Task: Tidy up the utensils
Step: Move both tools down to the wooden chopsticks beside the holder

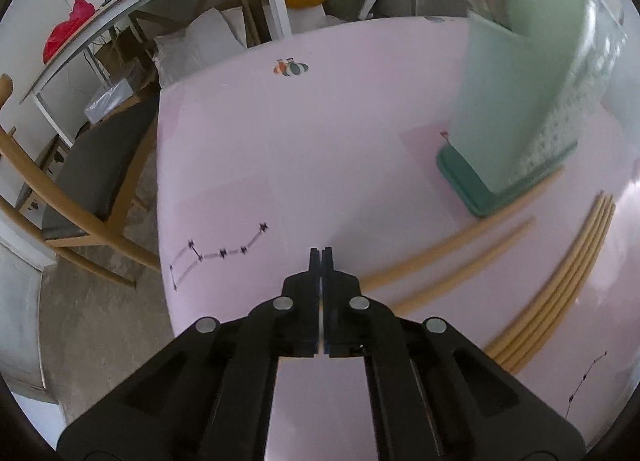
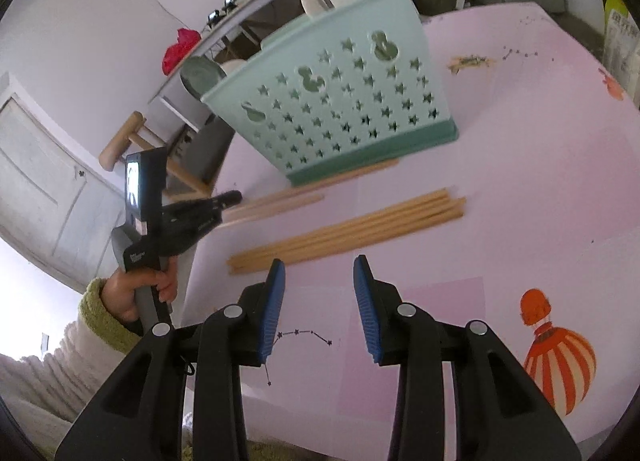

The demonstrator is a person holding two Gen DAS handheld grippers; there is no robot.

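The right gripper (image 2: 319, 275) stands part open and empty above the bundle of chopsticks (image 2: 348, 229) on the pink table (image 2: 520, 181); the left gripper (image 1: 321, 257) is closed on nothing. Step: approach. Next, straddle one chopstick, then carry it to the green holder (image 2: 332, 101).

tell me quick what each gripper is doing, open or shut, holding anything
left gripper: shut, nothing between its fingers.
right gripper: open, holding nothing, above the chopsticks.

Bare tabletop (image 2: 520, 189) right of chopstick bundle (image 2: 344, 233); green holder (image 2: 340, 101) blocks behind.
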